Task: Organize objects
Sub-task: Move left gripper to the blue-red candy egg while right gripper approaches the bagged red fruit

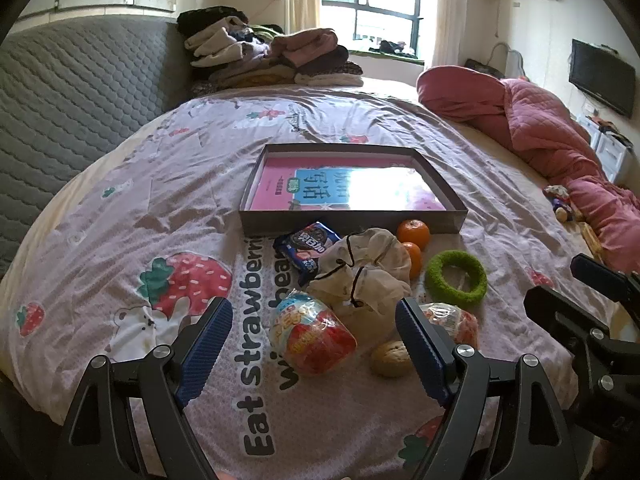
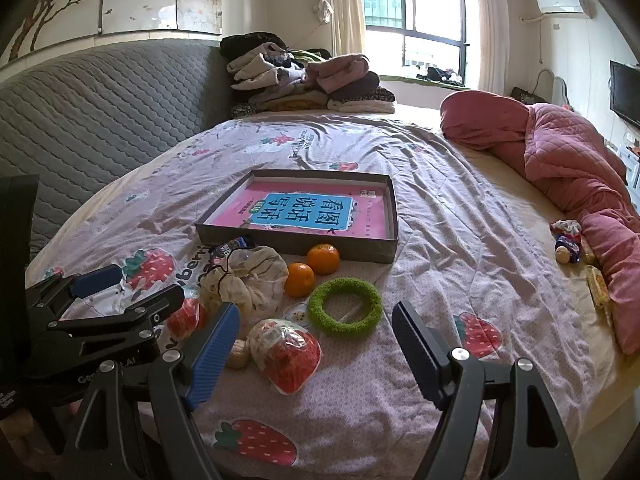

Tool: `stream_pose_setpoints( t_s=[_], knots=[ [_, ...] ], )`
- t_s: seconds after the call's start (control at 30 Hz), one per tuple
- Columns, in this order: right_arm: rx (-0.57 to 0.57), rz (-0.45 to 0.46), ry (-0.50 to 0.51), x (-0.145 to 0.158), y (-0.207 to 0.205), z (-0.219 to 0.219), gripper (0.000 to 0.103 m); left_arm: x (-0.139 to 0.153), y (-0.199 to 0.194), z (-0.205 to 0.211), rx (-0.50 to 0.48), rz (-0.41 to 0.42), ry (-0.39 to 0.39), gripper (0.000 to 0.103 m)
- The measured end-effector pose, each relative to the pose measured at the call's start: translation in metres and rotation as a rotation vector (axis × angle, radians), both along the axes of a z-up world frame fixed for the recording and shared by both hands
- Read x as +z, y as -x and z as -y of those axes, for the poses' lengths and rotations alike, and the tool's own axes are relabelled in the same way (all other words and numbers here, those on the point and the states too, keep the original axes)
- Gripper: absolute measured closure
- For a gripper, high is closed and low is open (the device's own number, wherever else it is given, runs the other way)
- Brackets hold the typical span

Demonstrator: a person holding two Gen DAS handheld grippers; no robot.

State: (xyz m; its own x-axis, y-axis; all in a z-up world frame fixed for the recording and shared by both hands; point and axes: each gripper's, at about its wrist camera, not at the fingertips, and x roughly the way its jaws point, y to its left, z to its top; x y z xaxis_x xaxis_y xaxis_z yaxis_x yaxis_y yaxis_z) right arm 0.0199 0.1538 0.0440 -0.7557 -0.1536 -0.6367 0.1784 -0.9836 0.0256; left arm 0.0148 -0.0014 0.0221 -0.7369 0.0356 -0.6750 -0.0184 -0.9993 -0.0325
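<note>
Both grippers hover above the bed (image 2: pixel 460 208), tilted downward, each with its jaws spread wide and empty. The left gripper (image 1: pixel 316 344) frames a snack packet (image 1: pixel 312 336) and a walnut (image 1: pixel 392 358); the right gripper (image 2: pixel 316 344) stands over another snack packet (image 2: pixel 286 354) lying with its long axis running toward the camera. Beyond them sit a cloth pouch (image 2: pixel 248 280), two oranges (image 2: pixel 299 279), a green ring (image 2: pixel 345 306) lying flat, and a cookie packet (image 1: pixel 308 248). The shallow box (image 2: pixel 300 242), with its long side facing the camera, holds a pink book (image 2: pixel 304 212).
</note>
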Motion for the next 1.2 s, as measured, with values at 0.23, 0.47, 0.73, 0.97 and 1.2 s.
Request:
stream_pose_setpoints(
  t_s=[0.23, 0.47, 0.73, 0.97, 1.2],
  knots=[
    [0.009, -0.008, -0.012, 0.002, -0.004, 0.003, 0.025, 0.003, -0.004, 0.000, -0.005, -0.004, -0.001, 0.019],
    [0.016, 0.004, -0.011, -0.001, -0.005, 0.002, 0.025, 0.000, -0.007, 0.000, -0.009, 0.011, 0.007, 0.019],
    [0.028, 0.040, -0.011, -0.014, -0.007, 0.000, 0.025, -0.012, -0.010, 0.001, -0.019, 0.043, 0.009, 0.019],
    [0.039, 0.064, -0.022, -0.025, -0.009, 0.000, 0.025, -0.025, -0.013, 0.002, -0.030, 0.076, 0.024, 0.019],
    [0.049, 0.079, -0.027, -0.031, -0.011, 0.001, 0.025, -0.034, -0.016, 0.006, -0.035, 0.102, 0.027, 0.019]
  ],
)
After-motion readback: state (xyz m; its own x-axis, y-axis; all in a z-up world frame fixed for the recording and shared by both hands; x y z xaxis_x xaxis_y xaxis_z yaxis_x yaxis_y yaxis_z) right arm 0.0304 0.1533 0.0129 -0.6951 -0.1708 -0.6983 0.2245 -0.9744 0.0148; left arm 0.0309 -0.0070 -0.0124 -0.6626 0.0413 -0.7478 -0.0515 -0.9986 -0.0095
